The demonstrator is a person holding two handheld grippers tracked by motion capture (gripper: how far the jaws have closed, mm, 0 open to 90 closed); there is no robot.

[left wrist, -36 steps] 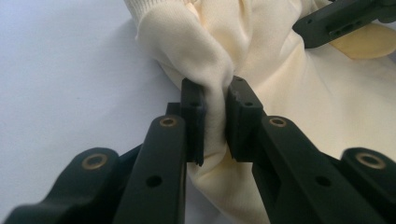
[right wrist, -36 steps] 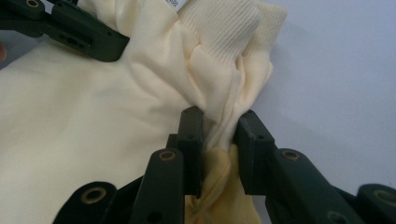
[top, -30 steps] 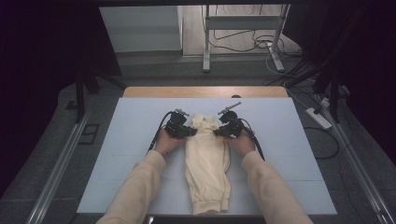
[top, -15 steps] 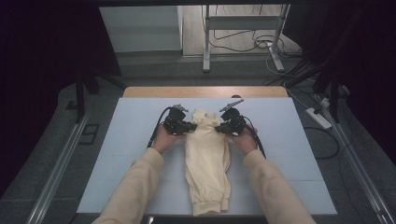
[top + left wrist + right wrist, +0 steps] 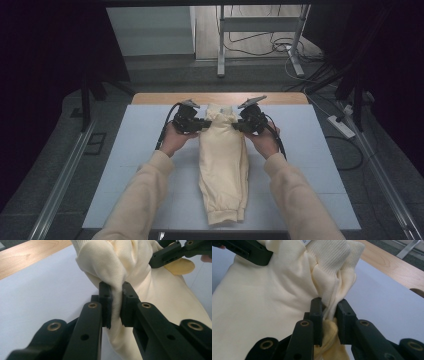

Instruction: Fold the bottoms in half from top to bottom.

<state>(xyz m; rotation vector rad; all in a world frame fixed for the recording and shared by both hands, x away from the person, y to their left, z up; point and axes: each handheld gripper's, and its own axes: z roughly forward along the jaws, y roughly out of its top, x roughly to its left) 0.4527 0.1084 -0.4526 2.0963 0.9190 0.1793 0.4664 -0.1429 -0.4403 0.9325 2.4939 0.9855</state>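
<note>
A cream knit garment (image 5: 222, 165) lies lengthwise on the pale mat (image 5: 130, 150), its cuffed end nearest me. My left gripper (image 5: 202, 125) is shut on the left side of its far end, and my right gripper (image 5: 235, 125) is shut on the right side. That far end is lifted off the mat and bunched between them. In the left gripper view the jaws (image 5: 116, 293) pinch a fold of the garment (image 5: 140, 270), with the other gripper (image 5: 172, 252) beyond. In the right gripper view the jaws (image 5: 329, 307) clamp gathered cloth (image 5: 262, 302) below a ribbed edge (image 5: 329, 255).
A strip of the wooden tabletop (image 5: 160, 98) shows past the mat's far edge. Metal rails (image 5: 60, 180) run along both sides of the table. Beyond it stand a desk frame (image 5: 260, 40) and floor cables (image 5: 260, 50); a power strip (image 5: 340, 125) lies at the right.
Both hands have risen with the garment's far end held between the grippers, so that end now hangs higher above the mat. The near part of the garment stays flat.
</note>
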